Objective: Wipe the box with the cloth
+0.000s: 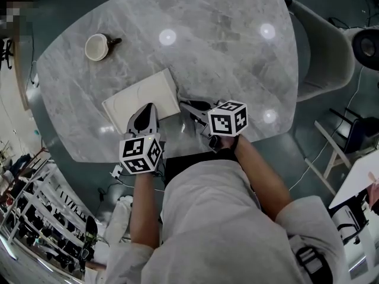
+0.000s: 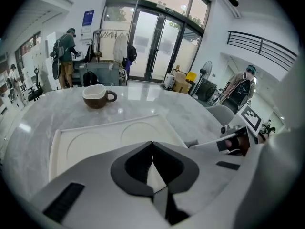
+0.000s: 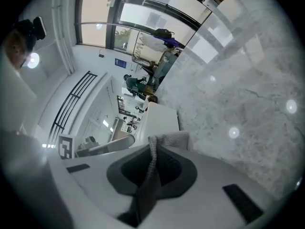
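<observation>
A flat white box (image 1: 137, 94) lies on the grey marble table (image 1: 225, 46), near its front edge. My left gripper (image 1: 148, 109) sits over the box's near edge with its jaws shut; in the left gripper view the box (image 2: 90, 137) spreads out just beyond the tips (image 2: 152, 144). My right gripper (image 1: 190, 106) is beside the box's right corner, shut on a grey knitted cloth (image 3: 167, 140) that pokes out past the jaws (image 3: 152, 151). In the right gripper view the box (image 3: 161, 120) stands close ahead. I cannot tell whether the cloth touches the box.
A brown and white cup (image 1: 98, 46) stands at the table's far left, also seen in the left gripper view (image 2: 97, 96). A pale chair (image 1: 323, 52) is tucked at the table's right side. Shelves and clutter line the floor at lower left.
</observation>
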A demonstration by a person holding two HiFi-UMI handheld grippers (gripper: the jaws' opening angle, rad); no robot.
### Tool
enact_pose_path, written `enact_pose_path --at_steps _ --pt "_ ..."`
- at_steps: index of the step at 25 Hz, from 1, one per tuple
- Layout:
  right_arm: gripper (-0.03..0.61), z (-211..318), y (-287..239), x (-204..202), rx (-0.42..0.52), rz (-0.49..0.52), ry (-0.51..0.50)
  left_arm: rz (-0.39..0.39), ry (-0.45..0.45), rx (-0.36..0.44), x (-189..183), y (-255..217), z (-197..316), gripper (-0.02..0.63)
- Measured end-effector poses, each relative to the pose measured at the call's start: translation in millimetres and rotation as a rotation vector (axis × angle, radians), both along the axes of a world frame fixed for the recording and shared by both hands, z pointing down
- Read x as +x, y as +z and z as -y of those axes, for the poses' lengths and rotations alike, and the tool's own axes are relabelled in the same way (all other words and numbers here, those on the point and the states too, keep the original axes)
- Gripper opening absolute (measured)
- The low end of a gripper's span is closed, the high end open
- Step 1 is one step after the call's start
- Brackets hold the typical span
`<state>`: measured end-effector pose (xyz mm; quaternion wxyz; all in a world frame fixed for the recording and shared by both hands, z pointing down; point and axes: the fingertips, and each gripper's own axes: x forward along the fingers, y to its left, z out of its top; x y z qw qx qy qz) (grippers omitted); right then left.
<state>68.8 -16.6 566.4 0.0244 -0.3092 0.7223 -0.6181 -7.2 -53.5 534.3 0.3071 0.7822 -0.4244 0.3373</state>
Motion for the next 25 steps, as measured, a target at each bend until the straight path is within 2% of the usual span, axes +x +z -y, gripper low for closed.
enact_pose_path --at_steps 6,10,15,20,25 --pt "0.034 14.8 -2.0 0.7 -0.054 0.094 0.020 -0.011 -0.017 -0.005 4.4 -2.1 2.4 0.023" --pt "0.034 43.0 -12.1 -8.2 -0.082 0.175 0.061 -0.016 -0.034 -0.011 -3.8 -4.6 20.0 0.023" --pt "0.034 55.5 -13.4 -12.3 -0.093 0.193 0.063 -0.016 -0.048 -0.010 -5.9 -6.2 24.7 0.023" --pt "0.034 78.2 -12.6 -9.0 -0.126 0.257 0.111 -0.020 -0.060 -0.009 -0.8 -4.0 30.2 0.023" --pt "0.034 97.3 -7.5 -9.2 -0.143 0.243 0.131 -0.015 -0.077 -0.015 -1.3 -2.5 31.3 0.023"
